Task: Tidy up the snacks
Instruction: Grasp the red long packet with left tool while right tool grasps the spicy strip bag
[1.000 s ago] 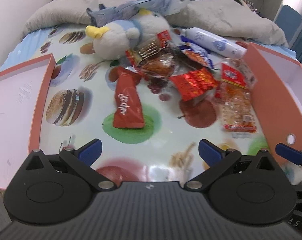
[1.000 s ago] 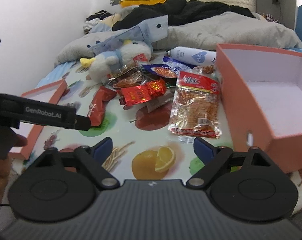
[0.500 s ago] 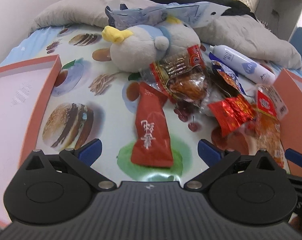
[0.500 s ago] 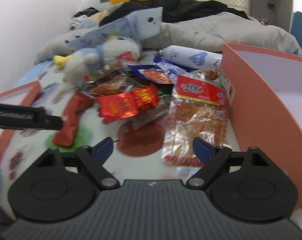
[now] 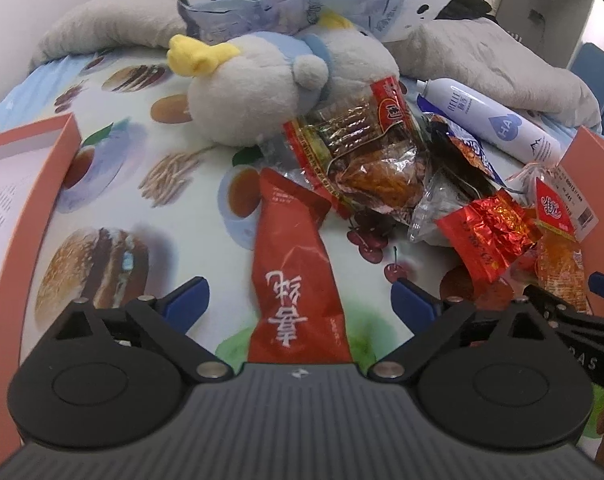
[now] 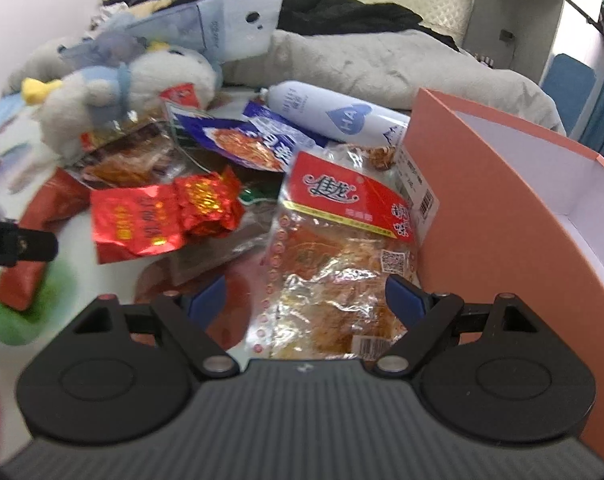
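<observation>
My left gripper (image 5: 299, 294) has just been narrowing slightly, jaws wide around the red packet (image 5: 297, 280), not touching. My right gripper (image 6: 305, 294) gapes over the clear snack bag (image 6: 334, 268) beside the orange box (image 6: 502, 216). Blur hides the bag's edge, so I'd probably close on its middle.

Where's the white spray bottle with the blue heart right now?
The white spray bottle with the blue heart lies on its side behind the snack pile, right of the grey plush bird, its base near the orange cardboard box.

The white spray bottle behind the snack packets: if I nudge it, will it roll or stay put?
Probably rolls: the white spray bottle is a smooth cylinder on its side. The blue packet and orange box beside it may stop it. Likely rigid.
</observation>
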{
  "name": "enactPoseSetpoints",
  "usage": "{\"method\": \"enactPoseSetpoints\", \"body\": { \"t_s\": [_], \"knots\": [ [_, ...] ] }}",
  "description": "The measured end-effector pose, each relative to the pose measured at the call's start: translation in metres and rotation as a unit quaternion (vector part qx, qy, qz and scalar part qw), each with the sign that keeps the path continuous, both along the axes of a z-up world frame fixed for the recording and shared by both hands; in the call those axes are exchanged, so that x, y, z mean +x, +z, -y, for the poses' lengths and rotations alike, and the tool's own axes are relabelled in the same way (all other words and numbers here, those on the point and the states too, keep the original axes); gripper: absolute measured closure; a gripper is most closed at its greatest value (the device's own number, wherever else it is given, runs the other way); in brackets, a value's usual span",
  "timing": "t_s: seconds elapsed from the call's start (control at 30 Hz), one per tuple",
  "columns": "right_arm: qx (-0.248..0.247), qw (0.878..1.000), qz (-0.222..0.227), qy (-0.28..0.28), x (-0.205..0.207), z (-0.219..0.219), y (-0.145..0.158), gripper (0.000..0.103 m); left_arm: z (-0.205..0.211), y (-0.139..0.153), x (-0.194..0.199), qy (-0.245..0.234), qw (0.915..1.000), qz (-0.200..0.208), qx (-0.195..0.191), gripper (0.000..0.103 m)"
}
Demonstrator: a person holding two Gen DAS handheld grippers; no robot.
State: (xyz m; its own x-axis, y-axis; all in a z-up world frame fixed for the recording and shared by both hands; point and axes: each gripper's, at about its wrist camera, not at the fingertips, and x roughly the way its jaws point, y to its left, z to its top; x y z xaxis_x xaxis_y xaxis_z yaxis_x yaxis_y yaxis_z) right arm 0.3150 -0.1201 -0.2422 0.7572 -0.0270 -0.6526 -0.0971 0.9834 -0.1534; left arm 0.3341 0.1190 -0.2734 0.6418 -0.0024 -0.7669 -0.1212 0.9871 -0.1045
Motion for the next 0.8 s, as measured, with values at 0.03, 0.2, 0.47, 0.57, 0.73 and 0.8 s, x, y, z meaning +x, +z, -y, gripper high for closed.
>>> {"method": "enactPoseSetpoints", "body": {
  "t_s": [0.03, 0.2, 0.47, 0.57, 0.73, 0.8],
  "knots": [
    [-0.003, 1.0, -0.001, -0.006, 0.003, 0.001, -0.002, 0.016, 0.0, -0.001, 0.002, -0.001, 1.0, 0.002, 0.004, 0.007],
    [-0.012, 0.999, -0.009, -0.034, 0.011, 0.004, -0.009, 0.015, -0.002, -0.007, 0.011, 0.006, 1.0, 0.001, 0.005, 0.013],
    [0.03, 0.997, -0.049, -0.046, 0.02, 0.013, -0.014, 0.015, 0.003, -0.014, 0.013, 0.018, 0.999, 0.001, 0.041, 0.029],
    [0.04, 0.997, -0.055, -0.036, 0.017, 0.016, -0.015, 0.017, 0.006, -0.014, 0.007, 0.014, 0.9985, 0.003, 0.053, 0.04],
    [0.045, 0.997, -0.061, -0.015, 0.007, 0.023, -0.012, 0.035, 0.005, -0.011, -0.002, 0.008, 0.9986, 0.0, 0.052, 0.053],
    [0.047, 0.997, -0.068, -0.007, 0.003, 0.025, -0.01, 0.039, 0.004, -0.01, -0.007, 0.007, 0.999, -0.001, 0.043, 0.055]
  ]
}}
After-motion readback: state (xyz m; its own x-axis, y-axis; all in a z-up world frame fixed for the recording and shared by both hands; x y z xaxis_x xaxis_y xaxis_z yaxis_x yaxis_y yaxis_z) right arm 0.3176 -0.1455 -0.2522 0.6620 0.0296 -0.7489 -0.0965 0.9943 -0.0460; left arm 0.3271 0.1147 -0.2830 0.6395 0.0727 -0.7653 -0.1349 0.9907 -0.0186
